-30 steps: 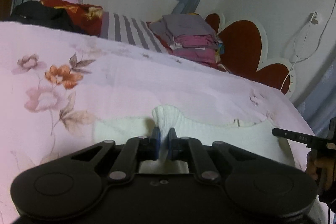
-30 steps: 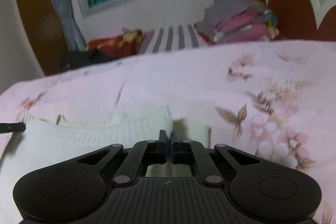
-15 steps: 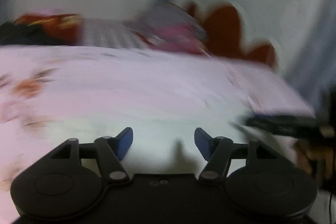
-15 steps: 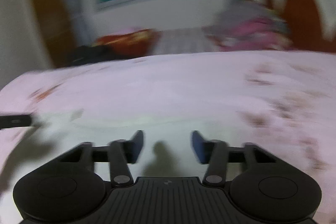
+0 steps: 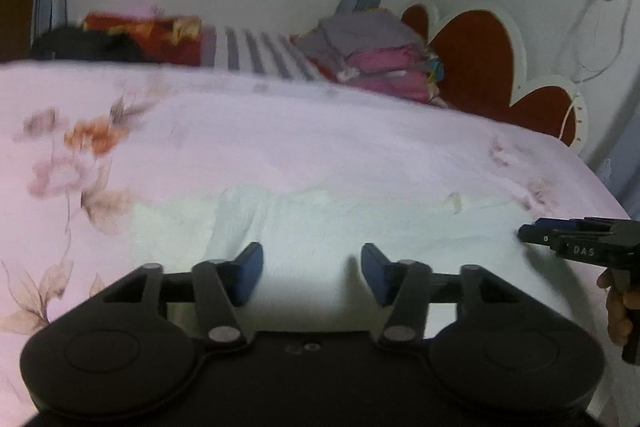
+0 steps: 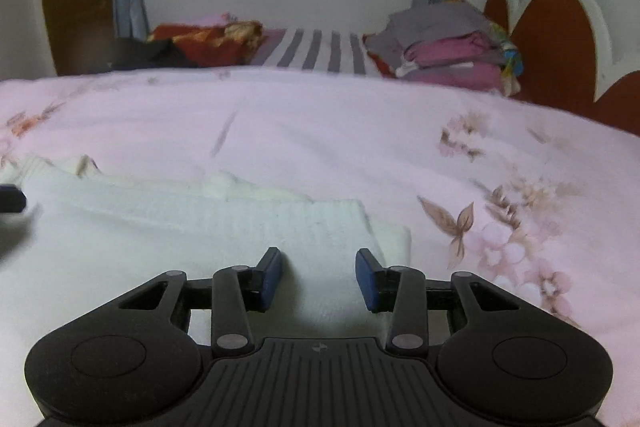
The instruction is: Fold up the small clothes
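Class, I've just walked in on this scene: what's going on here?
A person is folding a small white knitted garment on a bed with a pink floral bedspread. Both the left hand-held gripper and the right hand-held gripper are open just above the garment, gripping nothing. The garment lies flat, its ribbed edge folded over.

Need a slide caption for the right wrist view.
Right gripper open above a white knit garment lying on the pink floral bedspread.
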Tool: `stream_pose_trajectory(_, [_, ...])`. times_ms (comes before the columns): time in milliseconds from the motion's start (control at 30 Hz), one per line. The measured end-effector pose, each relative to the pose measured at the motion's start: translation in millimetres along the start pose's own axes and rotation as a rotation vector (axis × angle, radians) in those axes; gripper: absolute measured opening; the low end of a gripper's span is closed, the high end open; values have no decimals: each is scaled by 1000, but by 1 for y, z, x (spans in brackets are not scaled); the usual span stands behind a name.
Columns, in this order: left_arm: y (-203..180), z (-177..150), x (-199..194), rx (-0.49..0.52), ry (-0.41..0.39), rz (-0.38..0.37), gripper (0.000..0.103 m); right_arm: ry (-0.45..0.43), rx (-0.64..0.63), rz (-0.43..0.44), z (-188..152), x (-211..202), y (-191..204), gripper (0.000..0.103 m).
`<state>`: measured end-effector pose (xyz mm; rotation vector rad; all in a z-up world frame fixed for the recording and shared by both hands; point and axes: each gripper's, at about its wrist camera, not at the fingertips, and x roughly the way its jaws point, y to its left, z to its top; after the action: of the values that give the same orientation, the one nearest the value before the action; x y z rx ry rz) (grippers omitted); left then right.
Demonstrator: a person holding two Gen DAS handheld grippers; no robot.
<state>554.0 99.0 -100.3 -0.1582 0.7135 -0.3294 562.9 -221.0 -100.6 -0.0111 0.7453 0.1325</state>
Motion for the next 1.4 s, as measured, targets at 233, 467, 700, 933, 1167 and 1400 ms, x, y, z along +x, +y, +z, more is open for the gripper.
stream_pose_trajectory(233, [-69, -39, 1, 150, 47, -42, 78, 27, -91, 201, -29, -23, 52, 40])
stream_pose_trajectory(467, [-34, -38, -17, 62, 28, 29, 72, 33, -87, 32, -30, -27, 35, 40])
stream_pose_trajectory(700, [-69, -63, -22, 172, 80, 79, 72, 75, -102, 148, -54, -35, 53, 40])
stream_pose_trajectory(933, [-97, -91, -83, 117, 42, 63, 72, 20, -134, 248, -69, -106, 74, 40])
stream_pose_trajectory(1167, [-111, -117, -92, 110, 69, 132, 71, 40, -100, 290, -104, -124, 107, 25])
stream_pose_trajectory(1400, [-95, -129, -92, 86, 95, 152, 67, 110, -50, 310, -117, -109, 125, 15])
